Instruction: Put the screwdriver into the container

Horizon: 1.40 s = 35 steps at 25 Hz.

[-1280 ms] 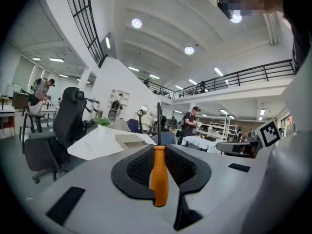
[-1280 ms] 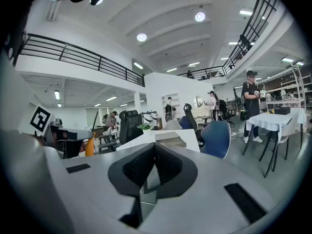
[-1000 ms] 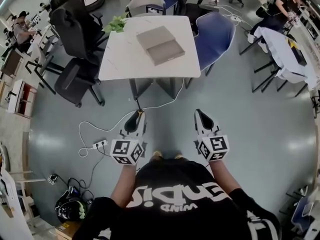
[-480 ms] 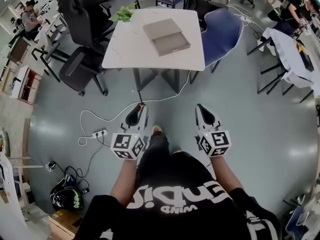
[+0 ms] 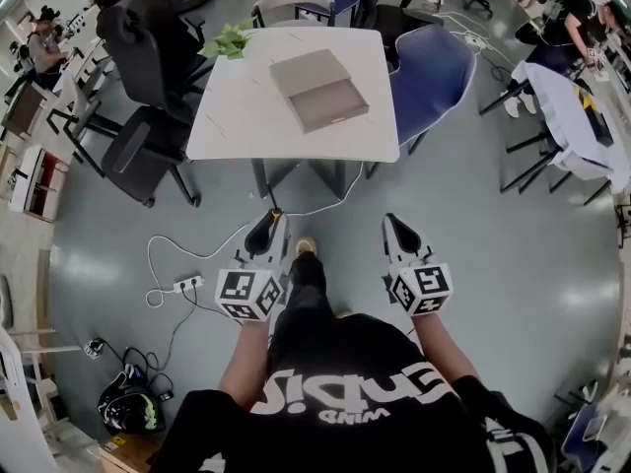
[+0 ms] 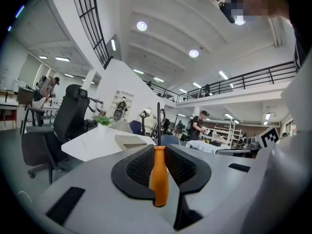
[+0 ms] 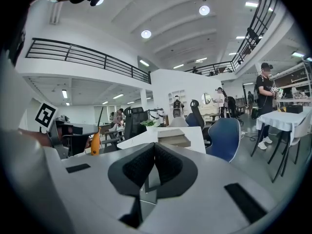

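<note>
My left gripper (image 5: pixel 267 229) is shut on an orange-handled screwdriver (image 6: pixel 158 178), its dark shaft pointing forward past the jaws. From the head view only the screwdriver's tip (image 5: pixel 276 212) peeks out. My right gripper (image 5: pixel 397 231) is shut with nothing between its pads (image 7: pixel 146 164); the screwdriver (image 7: pixel 95 143) shows at its left. Both are held at waist height above the floor, short of a white table (image 5: pixel 237 116). A flat grey container (image 5: pixel 317 89) lies on that table, also seen as the container (image 6: pixel 130 141) and the container (image 7: pixel 171 137).
Black office chairs (image 5: pixel 148 62) stand left of the table and a blue chair (image 5: pixel 426 67) at its right. A green plant (image 5: pixel 229 41) sits on the far left corner. A power strip with cable (image 5: pixel 185 285) lies on the floor. People work in the background.
The person has taken a step, one leg now forward between the grippers. Both grippers keep their hold and spacing; the table stays ahead at much the same distance.
</note>
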Motion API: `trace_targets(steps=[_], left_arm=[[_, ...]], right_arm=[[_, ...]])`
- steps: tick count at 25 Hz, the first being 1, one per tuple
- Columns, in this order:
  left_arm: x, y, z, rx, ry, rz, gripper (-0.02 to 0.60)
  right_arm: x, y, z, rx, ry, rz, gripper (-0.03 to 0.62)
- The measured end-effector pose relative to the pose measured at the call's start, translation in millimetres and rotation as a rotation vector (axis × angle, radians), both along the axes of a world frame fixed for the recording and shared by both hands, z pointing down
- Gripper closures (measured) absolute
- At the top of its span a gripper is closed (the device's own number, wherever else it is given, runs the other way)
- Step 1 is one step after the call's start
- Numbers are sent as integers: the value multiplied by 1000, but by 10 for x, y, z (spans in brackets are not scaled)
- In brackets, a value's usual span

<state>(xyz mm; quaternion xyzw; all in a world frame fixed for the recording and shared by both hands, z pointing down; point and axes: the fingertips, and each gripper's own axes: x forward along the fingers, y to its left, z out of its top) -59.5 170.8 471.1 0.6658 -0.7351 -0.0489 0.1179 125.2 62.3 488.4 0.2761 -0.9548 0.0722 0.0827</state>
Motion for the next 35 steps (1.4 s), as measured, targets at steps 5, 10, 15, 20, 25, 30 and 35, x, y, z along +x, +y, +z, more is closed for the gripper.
trace_targets(steps=[5,10,15,20,25,30,35], left_arm=[[-347,-563,49,-18,5,12,500],[-741,-1135,8,-35,1,41,500],[-1152,-1649,-78,-51,-3,87,500],[-1523,-2083,-169,-49,-10,141,500],[-1788,-2460,-183,-42,-21,180,500],[-1920,-2620,-201,-47,-15,185,500],[-1966,-2744,-255,-44,-13,174,500]], right_arm=[[-252,-535,5,2,14,28,581],[-614,-1068,-17,-15,12,52,581],[-1031,-1472,-58,-35,12,80,582],[-1377,-1817,-122,-38,13,125,582],[-1567,-2145,-151,-31,0,183,582],[-1684,-2306,-161,-36,5,189,580],[-1739,-2465,-214,-38,-6,179,582]])
